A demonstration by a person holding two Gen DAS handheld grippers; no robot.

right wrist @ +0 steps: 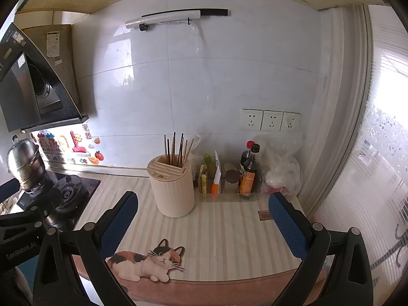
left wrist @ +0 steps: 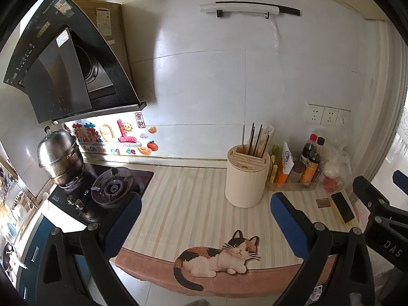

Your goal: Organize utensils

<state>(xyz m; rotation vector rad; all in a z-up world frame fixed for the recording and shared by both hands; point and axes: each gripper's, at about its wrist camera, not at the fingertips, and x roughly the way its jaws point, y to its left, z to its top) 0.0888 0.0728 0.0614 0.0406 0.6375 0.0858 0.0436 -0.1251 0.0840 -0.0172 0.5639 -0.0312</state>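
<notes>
A cream cylindrical utensil holder (left wrist: 246,178) (right wrist: 174,188) stands on the striped counter mat (left wrist: 188,204) (right wrist: 224,229). Several dark chopsticks (left wrist: 255,140) (right wrist: 178,149) stand upright in its back slot. My left gripper (left wrist: 206,221) is open and empty, held above the mat in front of the holder. My right gripper (right wrist: 204,224) is open and empty, also in front of the holder and a little to its right. The right gripper's body shows at the right edge of the left wrist view (left wrist: 382,211). The left gripper's body shows at the left edge of the right wrist view (right wrist: 25,219).
A clear tray (right wrist: 229,196) of sauce bottles (right wrist: 251,173) (left wrist: 309,168) and packets stands right of the holder, with a plastic bag (right wrist: 283,170) beyond. A phone (left wrist: 343,206) lies on the mat's right. A gas stove (left wrist: 109,186) and steel pot (left wrist: 57,155) are left. Wall sockets (right wrist: 270,121) sit above.
</notes>
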